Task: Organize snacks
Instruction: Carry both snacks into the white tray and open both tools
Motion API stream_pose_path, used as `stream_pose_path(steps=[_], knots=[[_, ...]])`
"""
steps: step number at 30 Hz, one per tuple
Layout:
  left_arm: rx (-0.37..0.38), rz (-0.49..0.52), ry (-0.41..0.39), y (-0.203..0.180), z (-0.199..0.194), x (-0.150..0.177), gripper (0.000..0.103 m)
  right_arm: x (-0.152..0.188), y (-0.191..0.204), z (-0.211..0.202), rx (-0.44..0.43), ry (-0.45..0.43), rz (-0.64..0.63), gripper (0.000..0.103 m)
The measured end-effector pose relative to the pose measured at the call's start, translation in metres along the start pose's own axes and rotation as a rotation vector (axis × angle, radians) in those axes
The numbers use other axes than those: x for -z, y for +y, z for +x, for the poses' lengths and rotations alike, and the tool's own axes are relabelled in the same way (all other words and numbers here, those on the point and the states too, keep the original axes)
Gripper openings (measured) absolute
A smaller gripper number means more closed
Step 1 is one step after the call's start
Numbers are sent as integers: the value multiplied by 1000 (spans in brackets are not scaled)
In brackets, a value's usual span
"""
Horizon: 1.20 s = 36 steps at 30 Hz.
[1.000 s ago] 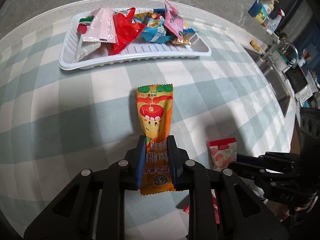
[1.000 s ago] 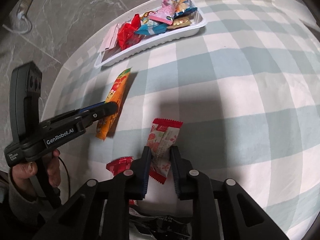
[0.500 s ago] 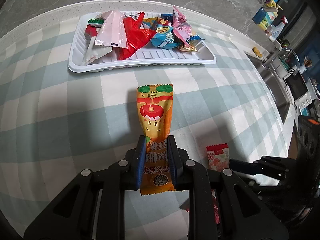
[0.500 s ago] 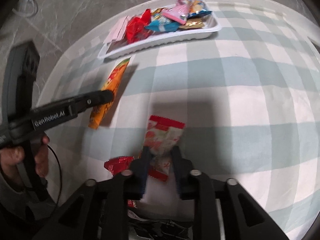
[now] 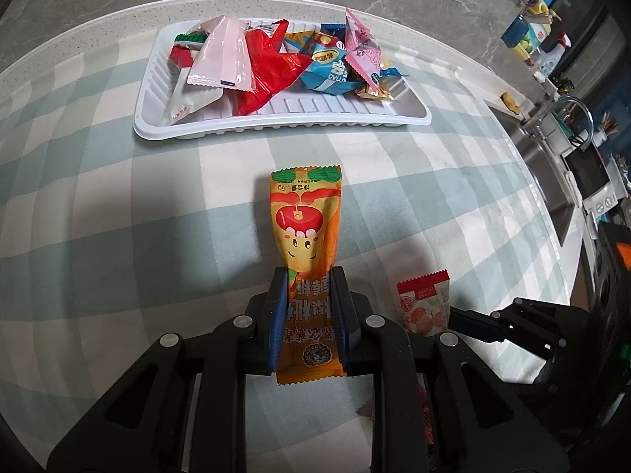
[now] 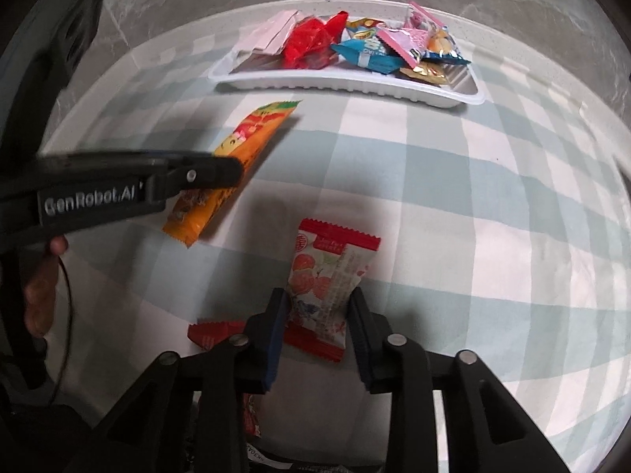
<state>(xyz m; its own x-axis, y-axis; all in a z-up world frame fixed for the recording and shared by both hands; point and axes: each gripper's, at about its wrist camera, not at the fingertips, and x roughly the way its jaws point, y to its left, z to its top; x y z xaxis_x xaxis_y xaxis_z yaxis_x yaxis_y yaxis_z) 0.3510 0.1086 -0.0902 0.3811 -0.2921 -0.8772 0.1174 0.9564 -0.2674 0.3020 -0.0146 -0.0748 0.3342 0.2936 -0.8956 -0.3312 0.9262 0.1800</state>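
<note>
Checked cloth on a round table (image 5: 98,205); white tray (image 5: 284,124) of snacks at the far edge. Orange packet (image 5: 305,236) is clamped by the left gripper (image 5: 307,315). Right gripper (image 6: 317,327) jaws are closing around the red-white packet (image 6: 327,276); squeeze should be completed before carrying both trayward

A checked tablecloth (image 5: 118,205) covers the table; a sink (image 5: 552,181) stands beyond.

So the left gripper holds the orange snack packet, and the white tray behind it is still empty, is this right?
Not fully. The left gripper is shut on the orange snack packet, that part is right. But the white tray is not empty: the left wrist view shows several packets lying in it, among them a pink packet, a red packet and a blue packet.
</note>
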Motion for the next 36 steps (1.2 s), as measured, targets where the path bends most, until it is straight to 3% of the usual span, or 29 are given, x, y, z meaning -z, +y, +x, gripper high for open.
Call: stream_pose_path(steps=[8,16,29,36], knots=[[17,-11,0,1,-1,-3,19,-6,-37,-12,-132,-29,152,24],[52,-23,-10,3,-10,-8,19,-17,-50,-24,-225,-65,240,24],[120,-79,-93,22,-49,-49,19,-76,-71,-40,-266,-151,254,24],[112,-92,-120,37,-56,-82,19,-114,-73,-43,-271,-180,221,24]])
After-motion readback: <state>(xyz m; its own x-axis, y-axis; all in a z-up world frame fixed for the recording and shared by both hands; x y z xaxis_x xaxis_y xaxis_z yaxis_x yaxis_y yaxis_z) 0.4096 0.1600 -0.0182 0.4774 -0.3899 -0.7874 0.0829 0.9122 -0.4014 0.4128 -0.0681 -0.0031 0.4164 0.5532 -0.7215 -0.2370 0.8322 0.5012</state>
